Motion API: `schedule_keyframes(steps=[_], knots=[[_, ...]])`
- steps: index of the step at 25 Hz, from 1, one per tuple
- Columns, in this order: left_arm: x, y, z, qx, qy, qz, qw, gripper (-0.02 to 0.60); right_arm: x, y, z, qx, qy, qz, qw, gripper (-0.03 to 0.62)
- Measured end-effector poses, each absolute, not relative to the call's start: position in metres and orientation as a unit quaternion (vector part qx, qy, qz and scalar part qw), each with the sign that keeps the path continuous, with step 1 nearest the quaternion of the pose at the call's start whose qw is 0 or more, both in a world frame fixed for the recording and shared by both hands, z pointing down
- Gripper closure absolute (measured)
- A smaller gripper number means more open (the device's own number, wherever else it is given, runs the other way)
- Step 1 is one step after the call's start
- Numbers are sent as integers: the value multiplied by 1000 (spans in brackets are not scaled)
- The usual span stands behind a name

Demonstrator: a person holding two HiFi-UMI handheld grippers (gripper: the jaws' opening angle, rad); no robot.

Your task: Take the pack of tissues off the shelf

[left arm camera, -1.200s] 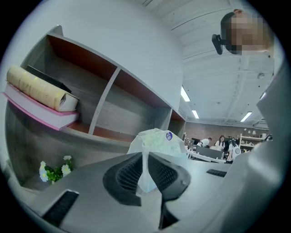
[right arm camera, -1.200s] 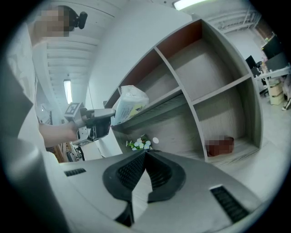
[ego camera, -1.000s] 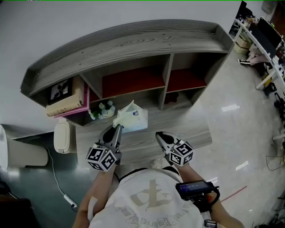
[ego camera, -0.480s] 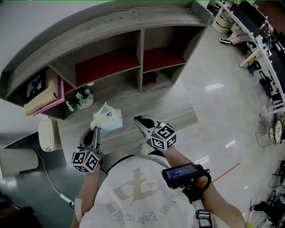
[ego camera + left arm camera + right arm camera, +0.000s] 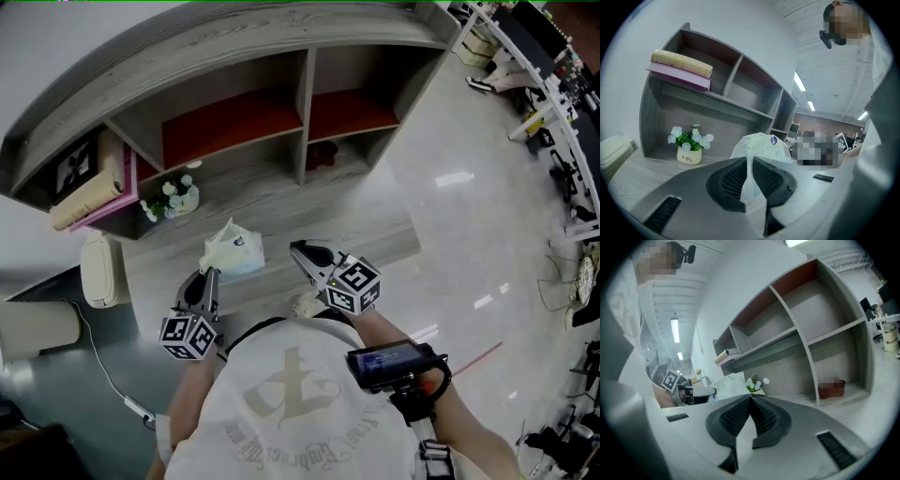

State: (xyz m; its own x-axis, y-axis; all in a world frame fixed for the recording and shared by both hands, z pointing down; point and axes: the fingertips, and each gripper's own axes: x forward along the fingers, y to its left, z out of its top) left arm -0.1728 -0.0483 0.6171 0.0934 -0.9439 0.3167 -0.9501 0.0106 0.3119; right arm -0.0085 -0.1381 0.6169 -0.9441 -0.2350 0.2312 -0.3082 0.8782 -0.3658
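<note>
Left gripper (image 5: 208, 274): jaws pinched on the thin wrapper flap of the pack of tissues (image 5: 234, 255).
Pack: clear of the shelf (image 5: 234, 56), above its near ledge, right of the flower pot (image 5: 172, 199).
Right gripper (image 5: 300, 250): jaws together, empty.
Advice: the flap looks slippery, so grip firmly and withdraw smoothly.

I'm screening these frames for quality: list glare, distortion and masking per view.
Head view: dim; glare on the glossy floor; shelf bowed by the lens. Left gripper view: fisheye, dark corners, bright ceiling lights, mosaic patches, pack of tissues sharp. Right gripper view: same fisheye, mosaic patches.
</note>
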Motion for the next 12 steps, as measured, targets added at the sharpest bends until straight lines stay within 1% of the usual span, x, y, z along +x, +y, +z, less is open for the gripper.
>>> schedule_keyframes(steps=[12], knots=[[-158,-52,622,714,-661,11,232,532,-4,-136,619,140,-965,202,89,591]])
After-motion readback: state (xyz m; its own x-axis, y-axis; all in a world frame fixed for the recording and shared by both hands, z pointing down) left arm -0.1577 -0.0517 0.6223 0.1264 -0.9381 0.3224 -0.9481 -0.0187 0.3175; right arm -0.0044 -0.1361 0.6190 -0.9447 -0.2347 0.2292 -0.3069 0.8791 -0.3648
